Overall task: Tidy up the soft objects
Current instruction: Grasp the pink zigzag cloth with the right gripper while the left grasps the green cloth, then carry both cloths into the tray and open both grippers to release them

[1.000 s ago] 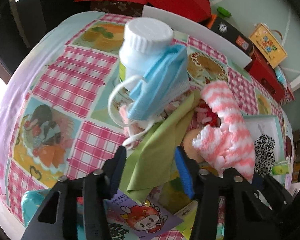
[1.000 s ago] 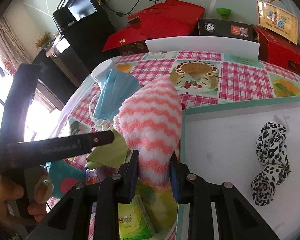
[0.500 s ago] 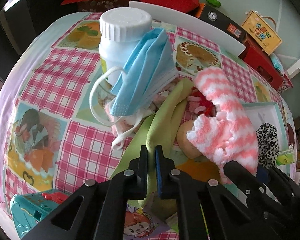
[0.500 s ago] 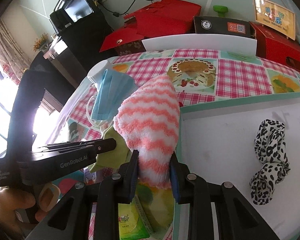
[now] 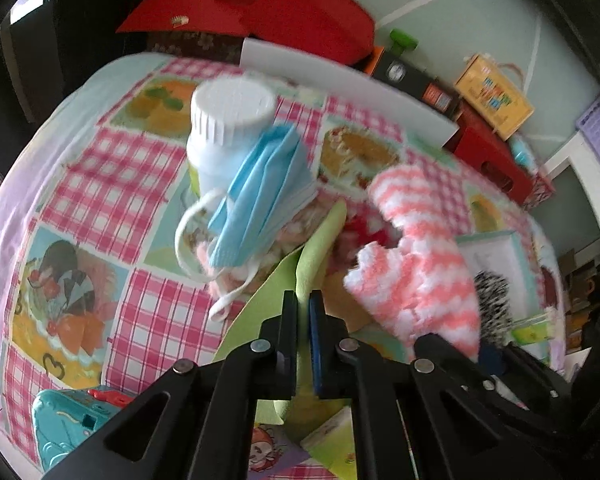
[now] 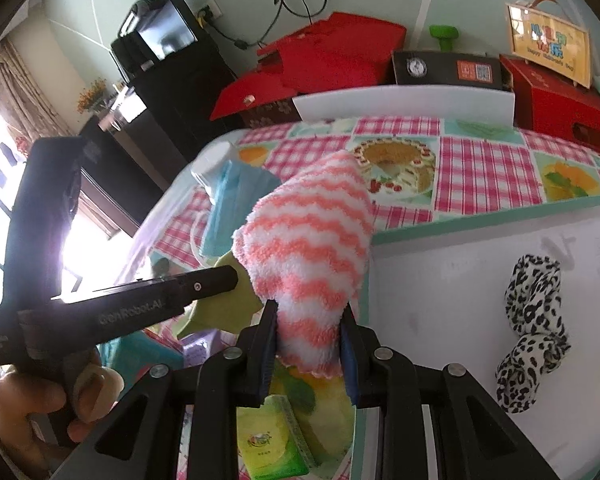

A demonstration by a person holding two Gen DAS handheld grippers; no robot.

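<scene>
We find the left gripper pinching the thin lime-green cloth just ahead of its tips; the right gripper clamps the fluffy pink-and-white striped sock (cuff end); both seem light, limp, best gripped at an edge.

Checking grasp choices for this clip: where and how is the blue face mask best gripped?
Grip the face mask at its lower hanging edge, where the folded pleats bunch, coming from the near side, below the white bottle it leans on. The upper part rests against the bottle, so fingers closing there would likely hit it.
</scene>
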